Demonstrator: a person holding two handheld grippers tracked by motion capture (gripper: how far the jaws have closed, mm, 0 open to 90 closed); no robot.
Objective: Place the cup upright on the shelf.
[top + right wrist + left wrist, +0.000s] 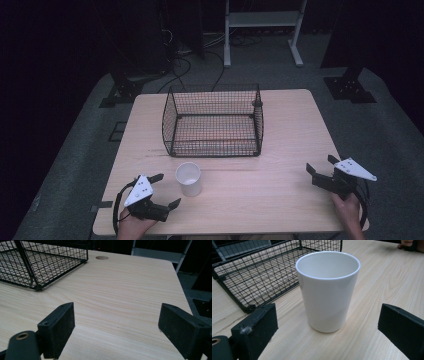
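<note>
A: High view: white cup (189, 178) upright on the wooden table (280, 135), just in front of the wire basket (213, 120). Left gripper (166, 191) beside it, right gripper (320, 165) well apart; both spread, holding nothing.

B: Left gripper view: cup interior bare. Dark room, grey floor (395, 135).

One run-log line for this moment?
cup upright, outside basket | left gripper open, facing cup | right gripper open
</note>
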